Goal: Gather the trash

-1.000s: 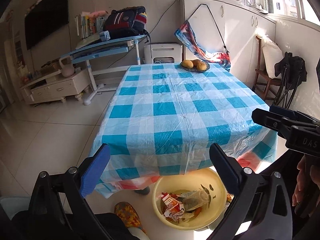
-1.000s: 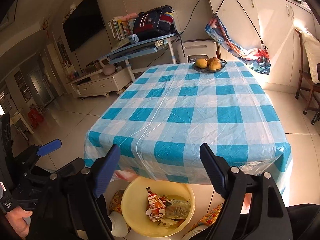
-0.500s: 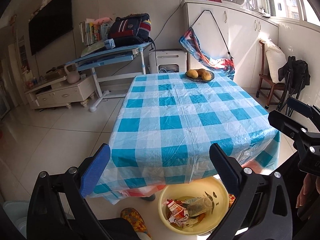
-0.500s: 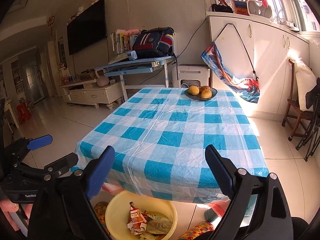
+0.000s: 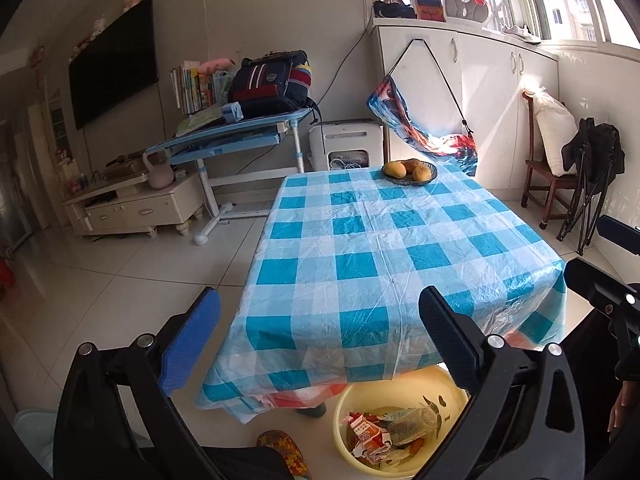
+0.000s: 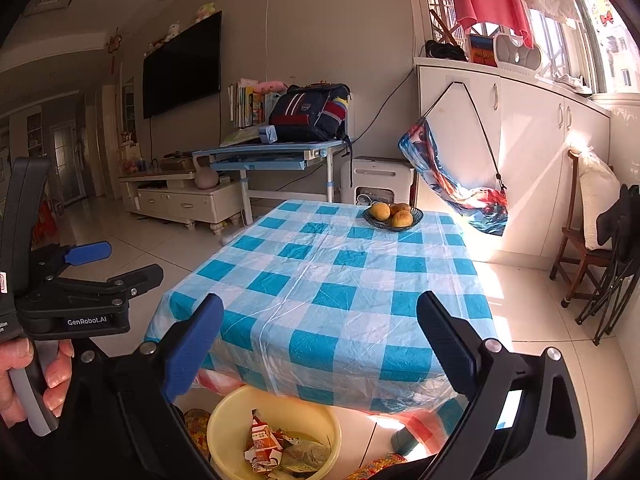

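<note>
I hold my left gripper above the near edge of the table, its two fingers spread wide with nothing between them; one finger wears a matte blue pad, the other shows ribbed black rubber. My right gripper hangs over that same near edge, likewise spread wide and empty, built of the same black plastic links with shiny round bolts.

The table is a rectangle under a thin, crinkly plastic cloth in blue and white checks, glossy where the sun strikes it and drooping in soft folds over the near edge. Below that edge, on the pale glazed floor tiles, sits a round yellow plastic basin, partly tucked beneath the cloth. The trash lies heaped inside the basin: a crumpled red and white carton, a clear flattened bottle and torn wrappers.

At the table's far end stands a dark shallow bowl holding rounded yellow-orange fruit. Beyond the table's far left corner, a tilted blue desk carries a bulky navy backpack.
</note>
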The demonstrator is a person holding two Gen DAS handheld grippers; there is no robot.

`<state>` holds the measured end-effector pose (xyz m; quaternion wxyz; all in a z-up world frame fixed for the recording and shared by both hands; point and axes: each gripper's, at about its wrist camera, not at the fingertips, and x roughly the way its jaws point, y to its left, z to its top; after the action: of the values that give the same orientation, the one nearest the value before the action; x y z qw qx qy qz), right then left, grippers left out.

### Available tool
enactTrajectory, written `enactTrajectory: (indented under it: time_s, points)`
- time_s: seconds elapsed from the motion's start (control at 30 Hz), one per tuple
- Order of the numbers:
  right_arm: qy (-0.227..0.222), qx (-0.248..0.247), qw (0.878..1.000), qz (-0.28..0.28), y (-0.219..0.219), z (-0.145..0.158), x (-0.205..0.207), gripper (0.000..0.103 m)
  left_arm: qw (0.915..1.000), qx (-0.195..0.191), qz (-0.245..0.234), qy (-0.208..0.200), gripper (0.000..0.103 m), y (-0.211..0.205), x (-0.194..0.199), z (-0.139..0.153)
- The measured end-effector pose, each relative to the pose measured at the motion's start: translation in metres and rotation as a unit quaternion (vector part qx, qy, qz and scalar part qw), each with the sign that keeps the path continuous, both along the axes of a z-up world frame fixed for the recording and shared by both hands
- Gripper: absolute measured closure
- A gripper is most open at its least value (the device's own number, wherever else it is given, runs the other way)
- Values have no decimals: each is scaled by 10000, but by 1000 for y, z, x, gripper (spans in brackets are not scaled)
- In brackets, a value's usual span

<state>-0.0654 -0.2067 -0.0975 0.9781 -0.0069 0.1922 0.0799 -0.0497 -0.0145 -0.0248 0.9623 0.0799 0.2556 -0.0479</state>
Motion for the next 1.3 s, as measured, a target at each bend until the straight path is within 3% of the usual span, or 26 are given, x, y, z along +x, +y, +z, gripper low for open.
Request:
enactTrajectory:
  time_s: [1.3]
  points:
    - [53,212,9996,-197,-10,-5,4,8,9998,64,125,119,7,-1,5,-6]
